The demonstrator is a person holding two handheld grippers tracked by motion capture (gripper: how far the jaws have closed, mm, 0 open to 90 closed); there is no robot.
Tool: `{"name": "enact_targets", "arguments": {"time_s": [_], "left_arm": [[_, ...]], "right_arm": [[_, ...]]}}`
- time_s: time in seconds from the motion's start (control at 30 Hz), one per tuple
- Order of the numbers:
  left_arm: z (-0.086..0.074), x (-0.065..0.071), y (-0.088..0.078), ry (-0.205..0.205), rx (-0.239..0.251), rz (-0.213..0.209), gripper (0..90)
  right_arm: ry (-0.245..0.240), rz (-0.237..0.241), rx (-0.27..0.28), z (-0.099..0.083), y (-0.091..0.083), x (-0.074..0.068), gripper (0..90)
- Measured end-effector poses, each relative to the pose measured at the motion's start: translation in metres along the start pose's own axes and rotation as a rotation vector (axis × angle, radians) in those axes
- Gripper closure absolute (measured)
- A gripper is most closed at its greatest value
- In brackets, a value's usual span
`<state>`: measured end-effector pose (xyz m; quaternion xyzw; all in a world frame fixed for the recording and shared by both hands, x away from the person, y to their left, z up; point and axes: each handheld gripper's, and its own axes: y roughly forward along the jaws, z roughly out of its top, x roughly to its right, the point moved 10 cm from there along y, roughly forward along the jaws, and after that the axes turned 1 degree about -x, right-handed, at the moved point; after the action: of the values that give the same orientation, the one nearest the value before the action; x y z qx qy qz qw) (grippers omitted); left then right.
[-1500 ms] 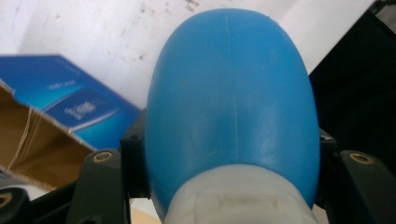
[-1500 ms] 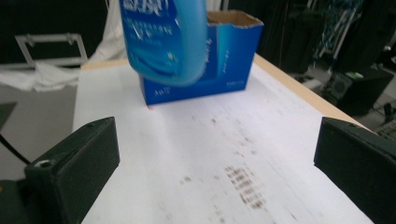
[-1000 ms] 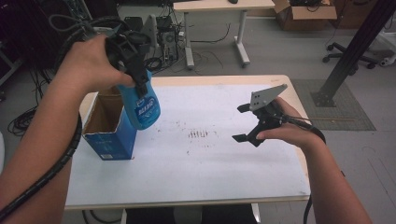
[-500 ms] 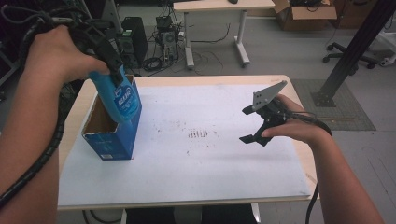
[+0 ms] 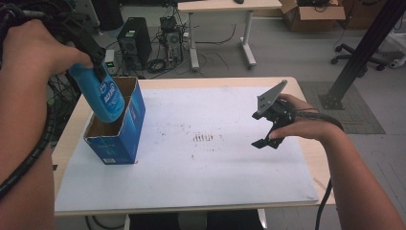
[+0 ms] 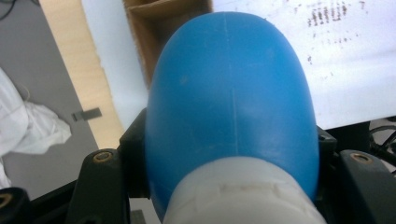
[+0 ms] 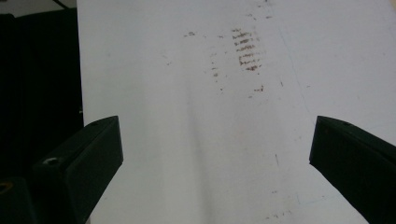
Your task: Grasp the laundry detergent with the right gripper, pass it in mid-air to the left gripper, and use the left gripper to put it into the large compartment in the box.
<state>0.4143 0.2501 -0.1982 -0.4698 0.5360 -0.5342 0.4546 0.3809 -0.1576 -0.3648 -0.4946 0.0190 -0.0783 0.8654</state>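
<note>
One blue bottle, pinched in the left tongs, has swung above the open box below, ready for lowering; right tongs wait spread.

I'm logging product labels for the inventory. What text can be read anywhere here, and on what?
Blue bottle, white label lettering: too blurred to read.
Blue cardboard box, small print low on its front: too small to read.
White table sheet: brown smudges, no writing.
</note>
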Motion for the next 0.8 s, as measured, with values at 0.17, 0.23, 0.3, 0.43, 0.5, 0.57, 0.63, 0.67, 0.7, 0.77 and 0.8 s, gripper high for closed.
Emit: {"name": "enact_targets", "arguments": {"time_s": [0.17,0.23,0.3,0.43,0.5,0.57,0.63,0.67,0.7,0.77,0.8], "left_arm": [[0.001,-0.01,0.005,-0.046,0.0,0.018,38.8],[0.002,-0.014,0.008,-0.075,-0.002,0.028,38.8],[0.003,-0.018,0.011,-0.093,-0.001,0.047,38.7],[0.006,-0.023,0.019,-0.117,0.003,0.063,38.8],[0.007,-0.024,0.022,-0.123,0.004,0.057,38.8],[0.008,-0.024,0.028,-0.131,0.008,0.047,38.8],[0.009,-0.023,0.031,-0.132,0.005,0.046,38.8],[0.009,-0.023,0.035,-0.131,0.001,0.046,38.8],[0.009,-0.023,0.035,-0.131,0.001,0.046,38.8],[0.009,-0.024,0.04,-0.132,-0.004,0.052,38.8],[0.01,-0.024,0.041,-0.128,-0.006,0.056,38.8]], "right_arm": [[-0.004,0.0,-0.022,0.002,-0.003,0.0,2.5],[-0.012,0.006,-0.028,0.002,-0.004,-0.001,2.4],[-0.019,0.015,-0.041,0.002,-0.004,-0.002,2.7],[-0.02,0.02,-0.066,0.001,-0.004,-0.003,2.7],[-0.021,0.022,-0.071,0.001,-0.004,-0.004,2.8],[-0.023,0.023,-0.074,0.002,-0.005,-0.004,2.8],[-0.024,0.024,-0.073,0.002,-0.005,-0.004,2.8],[-0.025,0.022,-0.073,0.002,-0.007,-0.004,2.8],[-0.025,0.022,-0.073,0.002,-0.007,-0.004,2.8],[-0.023,0.019,-0.073,0.003,-0.008,-0.004,2.8],[-0.026,0.018,-0.073,0.003,-0.008,-0.004,2.8]]}}
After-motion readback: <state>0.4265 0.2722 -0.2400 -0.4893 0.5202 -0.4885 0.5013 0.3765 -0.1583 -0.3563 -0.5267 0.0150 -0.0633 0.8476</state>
